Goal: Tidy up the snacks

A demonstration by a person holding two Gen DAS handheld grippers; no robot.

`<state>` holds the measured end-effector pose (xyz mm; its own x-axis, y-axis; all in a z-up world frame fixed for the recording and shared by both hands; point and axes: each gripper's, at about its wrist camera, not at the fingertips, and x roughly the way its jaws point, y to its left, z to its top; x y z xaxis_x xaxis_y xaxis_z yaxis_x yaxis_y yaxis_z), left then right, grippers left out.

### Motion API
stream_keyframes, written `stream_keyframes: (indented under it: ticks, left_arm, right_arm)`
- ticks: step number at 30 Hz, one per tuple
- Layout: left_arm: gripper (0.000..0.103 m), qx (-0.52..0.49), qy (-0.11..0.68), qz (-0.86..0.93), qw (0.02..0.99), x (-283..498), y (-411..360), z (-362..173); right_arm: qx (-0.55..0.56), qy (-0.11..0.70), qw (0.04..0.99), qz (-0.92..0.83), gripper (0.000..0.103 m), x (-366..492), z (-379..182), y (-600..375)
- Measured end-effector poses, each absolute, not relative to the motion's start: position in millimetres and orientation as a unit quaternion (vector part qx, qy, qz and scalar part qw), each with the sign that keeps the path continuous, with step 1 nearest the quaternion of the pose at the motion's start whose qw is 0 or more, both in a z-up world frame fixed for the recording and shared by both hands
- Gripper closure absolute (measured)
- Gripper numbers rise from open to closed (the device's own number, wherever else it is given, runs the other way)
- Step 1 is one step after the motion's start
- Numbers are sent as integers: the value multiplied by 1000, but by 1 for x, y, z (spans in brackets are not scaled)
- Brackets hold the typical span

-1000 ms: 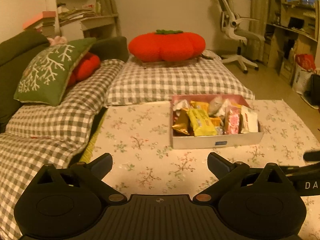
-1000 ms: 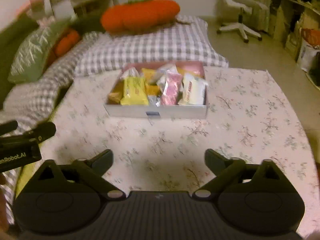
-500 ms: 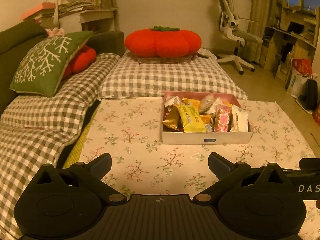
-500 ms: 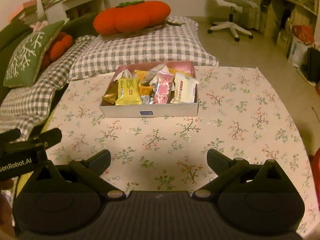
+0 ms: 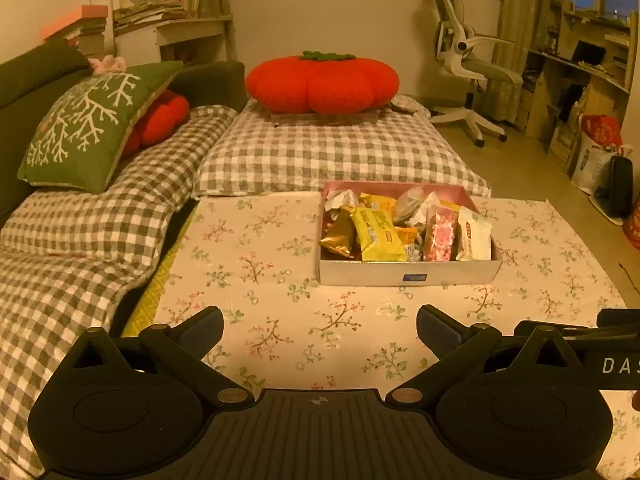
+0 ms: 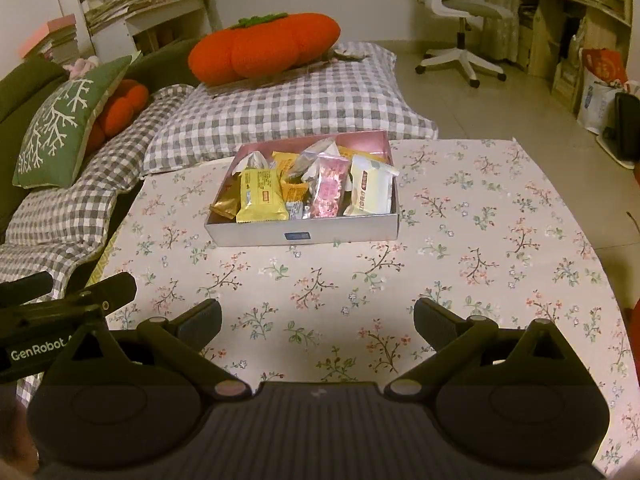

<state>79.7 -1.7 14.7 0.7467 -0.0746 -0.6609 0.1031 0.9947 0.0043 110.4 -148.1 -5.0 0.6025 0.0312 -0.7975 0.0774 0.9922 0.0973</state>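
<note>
A shallow white box point(image 5: 408, 274) point(image 6: 300, 234) with a pink inside sits on the floral tablecloth point(image 5: 260, 264) point(image 6: 480, 240). It is packed with several snack packets: a yellow one point(image 5: 378, 234) point(image 6: 260, 196), a gold one point(image 5: 338, 236), a pink one point(image 5: 440, 230) point(image 6: 330, 192) and a white one point(image 5: 474, 234) point(image 6: 370, 192). My left gripper point(image 5: 320, 326) is open and empty, well short of the box. My right gripper point(image 6: 318, 316) is also open and empty, near the table's front.
Checked cushions point(image 5: 332, 152) lie beyond and left of the table, with a red pumpkin pillow point(image 5: 322, 82) and a green pillow point(image 5: 92, 124). An office chair point(image 5: 466, 60) and shelves stand at the back right. Bare floor lies to the right.
Both grippers have drawn back and risen a little, so the box looks smaller and farther. The right view has steadied. Jaws stay open.
</note>
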Motion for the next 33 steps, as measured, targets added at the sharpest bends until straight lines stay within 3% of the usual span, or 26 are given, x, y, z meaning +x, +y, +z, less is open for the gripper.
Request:
stream_keyframes:
  ticks: [33]
  left_arm:
    - [0,23,369,-38,928,81,-2,12]
  right_arm:
    - [35,436,899,-22,1,108,-5,-142]
